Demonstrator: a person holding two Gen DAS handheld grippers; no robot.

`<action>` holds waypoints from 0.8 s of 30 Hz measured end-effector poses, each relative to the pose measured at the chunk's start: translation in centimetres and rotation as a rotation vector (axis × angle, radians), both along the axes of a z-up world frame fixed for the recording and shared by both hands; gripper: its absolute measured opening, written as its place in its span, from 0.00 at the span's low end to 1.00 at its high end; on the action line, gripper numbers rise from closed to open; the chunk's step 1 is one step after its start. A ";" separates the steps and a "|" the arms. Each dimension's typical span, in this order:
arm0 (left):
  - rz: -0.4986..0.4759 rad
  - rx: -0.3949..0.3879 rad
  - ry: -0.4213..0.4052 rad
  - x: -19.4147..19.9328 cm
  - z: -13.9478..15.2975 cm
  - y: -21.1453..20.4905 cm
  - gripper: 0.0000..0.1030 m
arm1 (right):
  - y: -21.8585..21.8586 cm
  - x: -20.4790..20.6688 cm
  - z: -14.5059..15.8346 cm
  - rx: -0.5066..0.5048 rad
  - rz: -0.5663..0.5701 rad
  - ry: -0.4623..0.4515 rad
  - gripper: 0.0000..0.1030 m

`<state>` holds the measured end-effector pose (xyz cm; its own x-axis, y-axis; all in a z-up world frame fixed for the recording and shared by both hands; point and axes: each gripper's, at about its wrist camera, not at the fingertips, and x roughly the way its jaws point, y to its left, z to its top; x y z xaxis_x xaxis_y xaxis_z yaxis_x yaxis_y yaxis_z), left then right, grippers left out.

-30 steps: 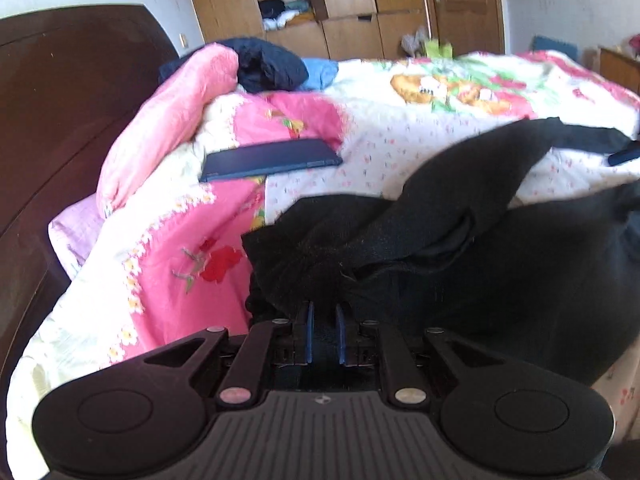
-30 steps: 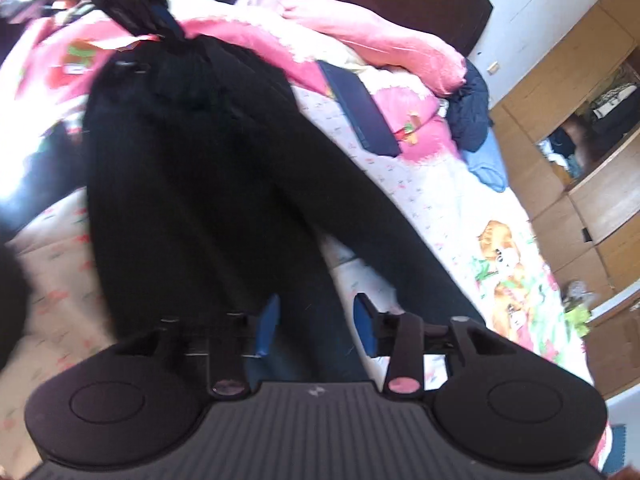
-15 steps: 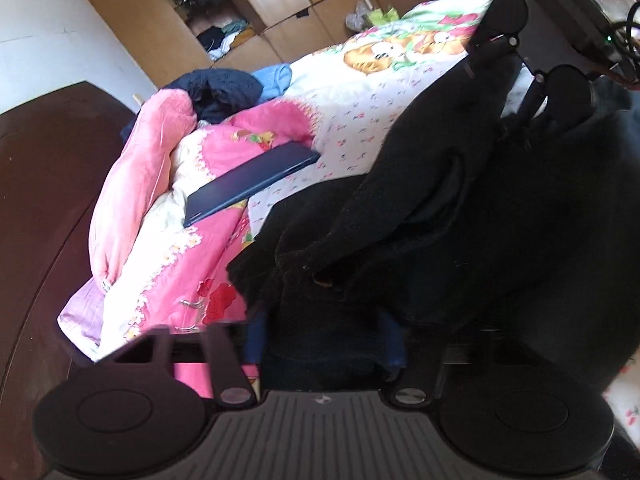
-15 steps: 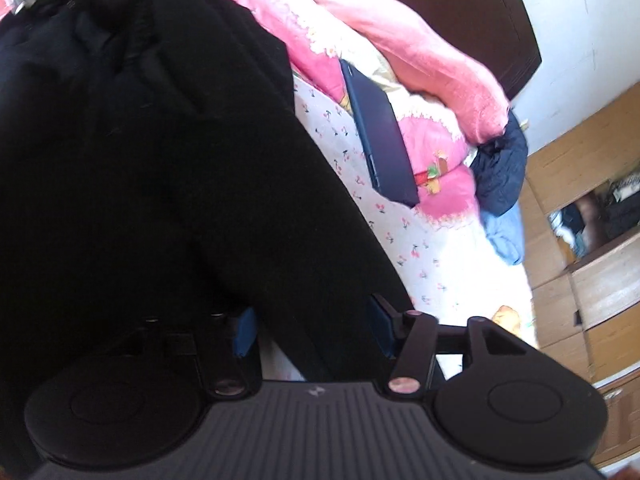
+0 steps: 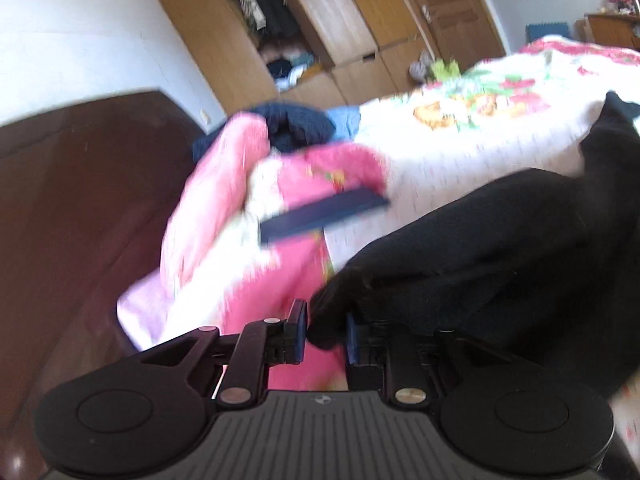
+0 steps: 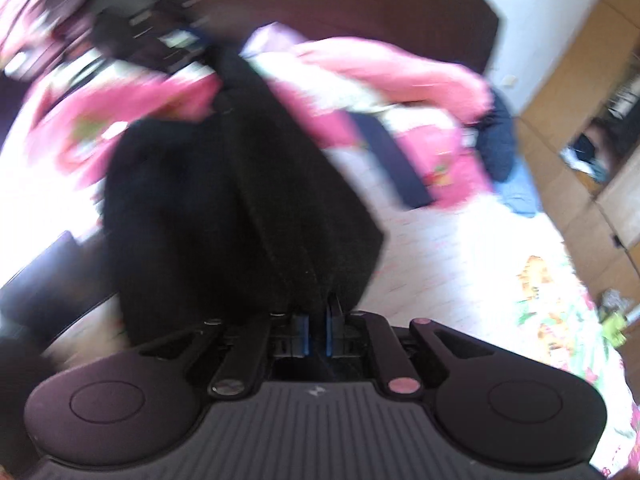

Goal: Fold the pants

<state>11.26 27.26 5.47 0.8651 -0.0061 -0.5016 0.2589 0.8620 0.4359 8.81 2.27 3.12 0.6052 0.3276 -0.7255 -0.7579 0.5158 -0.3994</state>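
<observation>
Black pants (image 5: 500, 248) lie bunched on the flowered bed sheet (image 5: 460, 152). In the blurred left wrist view my left gripper (image 5: 325, 338) has a lump of the pants' black cloth between its blue pads, and its jaws are closing on it. The right wrist view shows the pants (image 6: 240, 200) stretching away from my right gripper (image 6: 316, 330), which is shut on a fold of the cloth. At the far end of the pants, top left in that view, the left gripper (image 6: 172, 40) holds the other end.
A flat dark blue object (image 5: 324, 216) lies on the pink quilt (image 5: 208, 208) beside the pants. Navy and light blue clothes (image 5: 296, 128) are heaped behind it. The dark wooden headboard (image 5: 72, 200) rises on the left, and an open wardrobe (image 5: 320, 28) stands beyond the bed.
The left jaws spread wide around the bunched cloth, then narrowed onto a lump of it. The right jaws went from open to pinched on a fold. Both views swung and blurred.
</observation>
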 end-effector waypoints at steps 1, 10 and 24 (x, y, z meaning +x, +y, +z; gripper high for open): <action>0.016 0.015 0.020 -0.9 -1.1 0.3 0.36 | 0.3 -1.0 -1.6 -0.011 0.001 0.039 0.08; 0.130 0.094 0.084 -4.8 -5.7 1.9 0.36 | 1.4 -2.3 -4.2 -0.095 0.033 -0.008 0.30; -0.142 0.283 0.029 -8.5 -6.5 -1.3 0.56 | 9.2 -5.0 -5.0 -0.099 0.283 -0.221 0.50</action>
<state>2.74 26.00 -0.99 0.8511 0.0172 -0.5248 0.3839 0.6614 0.6443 3.77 11.46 -1.90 0.6462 0.4392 -0.6241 -0.7550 0.2485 -0.6069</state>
